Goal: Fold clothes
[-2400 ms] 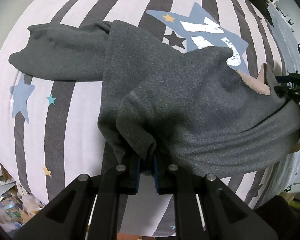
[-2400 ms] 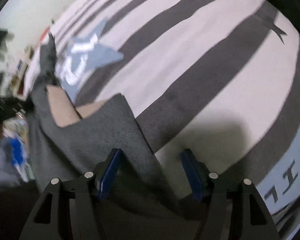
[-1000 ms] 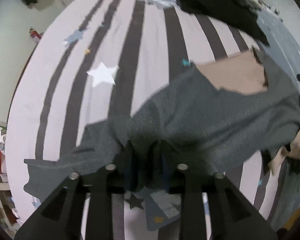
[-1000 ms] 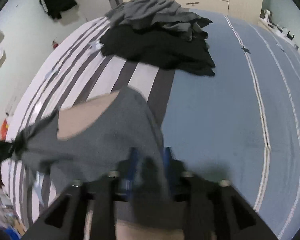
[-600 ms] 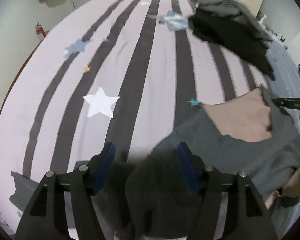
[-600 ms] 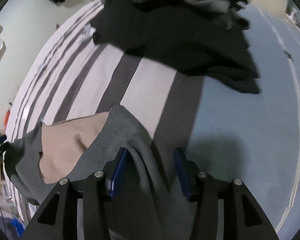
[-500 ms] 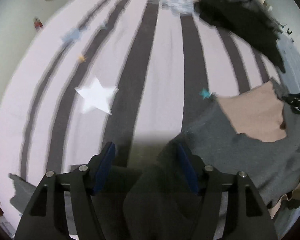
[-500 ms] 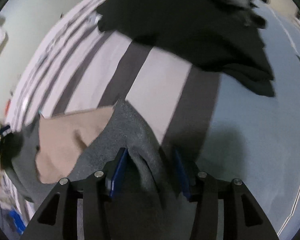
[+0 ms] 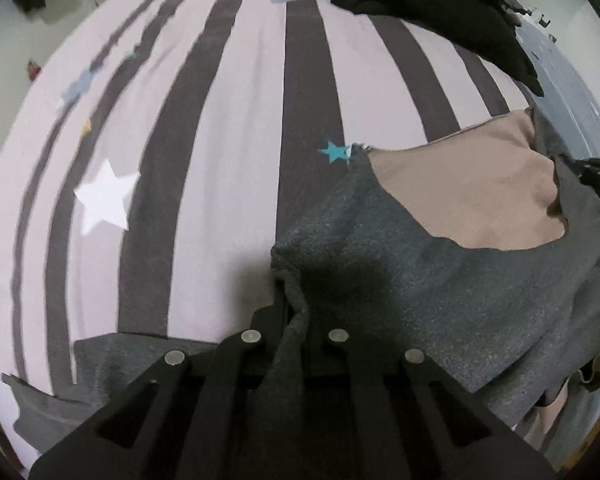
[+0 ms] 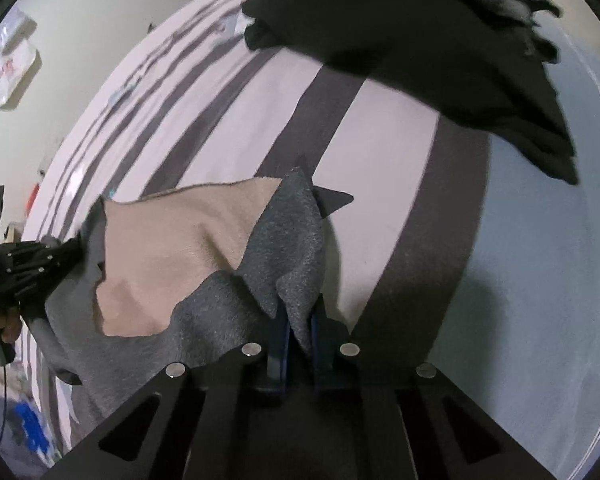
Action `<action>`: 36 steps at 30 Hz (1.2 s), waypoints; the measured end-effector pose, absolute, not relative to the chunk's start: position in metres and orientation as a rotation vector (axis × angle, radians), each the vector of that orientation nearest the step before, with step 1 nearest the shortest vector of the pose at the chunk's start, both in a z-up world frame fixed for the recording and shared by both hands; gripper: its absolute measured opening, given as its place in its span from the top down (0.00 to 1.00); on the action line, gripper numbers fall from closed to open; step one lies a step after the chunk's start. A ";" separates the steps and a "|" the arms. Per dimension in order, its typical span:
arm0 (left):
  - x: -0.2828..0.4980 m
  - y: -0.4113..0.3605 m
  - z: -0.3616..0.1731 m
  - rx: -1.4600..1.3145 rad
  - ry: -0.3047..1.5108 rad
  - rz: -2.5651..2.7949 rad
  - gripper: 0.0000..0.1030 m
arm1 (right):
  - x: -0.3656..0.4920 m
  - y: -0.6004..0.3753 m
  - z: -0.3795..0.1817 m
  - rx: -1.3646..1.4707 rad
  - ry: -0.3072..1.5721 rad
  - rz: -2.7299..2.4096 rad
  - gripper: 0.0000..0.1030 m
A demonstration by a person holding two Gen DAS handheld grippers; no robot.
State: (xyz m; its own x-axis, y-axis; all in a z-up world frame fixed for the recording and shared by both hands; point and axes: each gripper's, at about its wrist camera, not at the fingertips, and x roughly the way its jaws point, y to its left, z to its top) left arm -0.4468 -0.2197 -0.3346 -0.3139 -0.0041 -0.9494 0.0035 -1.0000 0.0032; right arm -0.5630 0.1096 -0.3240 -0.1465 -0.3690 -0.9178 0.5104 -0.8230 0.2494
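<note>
Grey sweater (image 9: 440,280) spread on the striped sheet (image 9: 228,128), lying just short of the dark pile (image 9: 428,4) at the far end, tan lining (image 9: 476,200) showing at its top edge. Nearer than the pile and well apart from it, with bare stripes between.

Left gripper (image 9: 296,320) pinching the sweater's left edge: jaws pressed together, a ridge of grey knit bunched between them and running back over the tool. Shadow of the tool on cloth and sheet just ahead of the pinch. Teal star (image 9: 332,152) printed just beyond the sweater's far left corner, white star (image 9: 104,196) further left, both on the side away from the pile's bulk.

Right gripper (image 10: 300,332) pinching the sweater's right edge (image 10: 296,240): blue pads drawn close, closing on a peak of grey fabric standing up between them. Tan lining (image 10: 172,248) open to the left of that peak. Dark pile (image 10: 440,40) beyond and to the right of the pinch, overhanging the plain pale blue cover (image 10: 540,280).

From the right wrist view, left gripper (image 10: 66,254) at the sweater's opposite edge, held in a hand (image 10: 0,326) partly cut off by the frame. Sweater stretched between the two pinches, slack and wrinkled in the middle.
</note>
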 end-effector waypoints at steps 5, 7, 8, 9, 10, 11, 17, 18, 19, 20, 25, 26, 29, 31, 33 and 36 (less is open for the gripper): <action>-0.446 -0.221 -0.276 1.544 -0.001 -2.629 0.98 | -0.545 0.140 -0.276 1.439 0.062 -2.251 0.94; -0.450 -0.214 -0.233 1.400 -0.026 -2.692 0.98 | -0.540 0.155 -0.245 1.372 0.026 -2.352 0.95; -0.454 -0.208 -0.207 1.321 -0.048 -2.730 0.98 | -0.536 0.162 -0.227 1.336 0.008 -2.400 0.95; -0.454 -0.208 -0.181 1.257 -0.051 -2.761 0.98 | -0.531 0.169 -0.209 1.299 -0.007 -2.446 0.95; -0.455 -0.207 -0.154 1.192 -0.052 -2.790 0.98 | -0.527 0.173 -0.191 1.259 -0.009 -2.487 0.95; -0.456 -0.207 -0.128 1.127 -0.054 -2.817 0.98 | -0.519 0.172 -0.170 1.211 0.001 -2.534 0.95; -0.429 -0.190 0.055 0.693 -0.078 -2.994 0.98 | -0.471 0.203 -0.012 0.823 -0.058 -2.785 0.95; -0.418 -0.185 0.085 0.636 -0.080 -3.017 0.98 | -0.459 0.211 0.019 0.743 -0.082 -2.825 0.95; -0.407 -0.180 0.115 0.578 -0.082 -3.040 0.98 | -0.444 0.218 0.052 0.666 -0.101 -2.861 0.95; -0.401 -0.176 0.133 0.539 -0.085 -3.051 0.98 | -0.426 0.225 0.085 0.588 -0.116 -2.895 0.95; -0.342 -0.175 0.230 0.360 -0.050 -3.102 0.98 | -0.343 0.240 0.213 0.306 -0.135 -2.968 0.96; -0.325 -0.178 0.247 0.329 -0.039 -3.109 0.98 | -0.326 0.242 0.233 0.270 -0.125 -2.976 0.96; -0.283 -0.178 0.291 0.219 -0.038 -3.133 0.98 | -0.286 0.249 0.278 0.200 -0.135 -2.988 0.96; -0.250 -0.178 0.317 0.175 -0.037 -3.149 0.98 | -0.253 0.252 0.299 0.145 -0.132 -2.998 0.95; -0.218 -0.177 0.342 0.131 -0.037 -3.163 0.98 | -0.213 0.257 0.319 0.088 -0.141 -3.006 0.96; -0.184 -0.181 0.375 0.102 -0.007 -3.173 0.98 | -0.163 0.262 0.350 0.021 -0.151 -3.010 0.96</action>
